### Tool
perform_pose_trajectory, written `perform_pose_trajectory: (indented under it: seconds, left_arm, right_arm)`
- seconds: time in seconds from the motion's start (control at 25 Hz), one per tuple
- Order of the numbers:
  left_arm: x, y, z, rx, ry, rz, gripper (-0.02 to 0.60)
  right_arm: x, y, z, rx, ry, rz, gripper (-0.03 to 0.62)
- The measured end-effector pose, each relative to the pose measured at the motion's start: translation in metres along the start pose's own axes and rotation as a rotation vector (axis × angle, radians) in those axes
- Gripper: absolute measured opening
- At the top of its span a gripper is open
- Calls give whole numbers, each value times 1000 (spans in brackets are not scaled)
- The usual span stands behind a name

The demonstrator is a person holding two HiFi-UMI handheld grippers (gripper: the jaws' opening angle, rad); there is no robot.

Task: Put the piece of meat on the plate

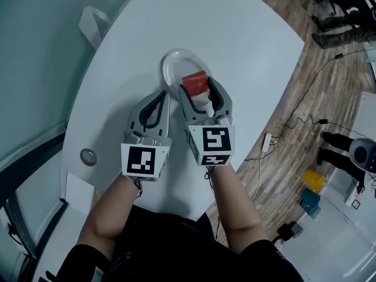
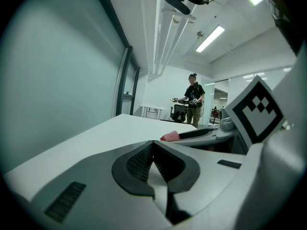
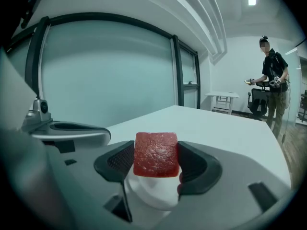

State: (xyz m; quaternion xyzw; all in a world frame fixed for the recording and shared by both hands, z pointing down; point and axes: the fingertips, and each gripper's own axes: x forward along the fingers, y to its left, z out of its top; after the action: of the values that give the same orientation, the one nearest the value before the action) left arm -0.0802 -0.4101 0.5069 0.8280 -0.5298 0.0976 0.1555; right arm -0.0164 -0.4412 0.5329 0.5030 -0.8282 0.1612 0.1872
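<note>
Head view: the right gripper pinches the piece of meat just over the white plate; lower it to the plate's middle before letting go.

Left gripper view: the left gripper is pressed together and empty, beside the plate.

Right gripper view: the meat sits squarely between the pads, so an even opening should lay it flat.

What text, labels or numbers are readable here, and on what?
No readable words, brands or numbers in any view.
Cubes on left gripper and right gripper: black-and-white square marker patterns, not text.
Plate and piece of meat: no print visible.
Yellow object on the floor: too small to read.
</note>
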Motion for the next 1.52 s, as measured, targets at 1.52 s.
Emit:
perform_pose_trajectory:
  seconds: [1.52]
  left_arm:
    - [11,22,-1,-34,-10,29,0]
  right_arm:
    - [47,1,-31,-41,340,1,288]
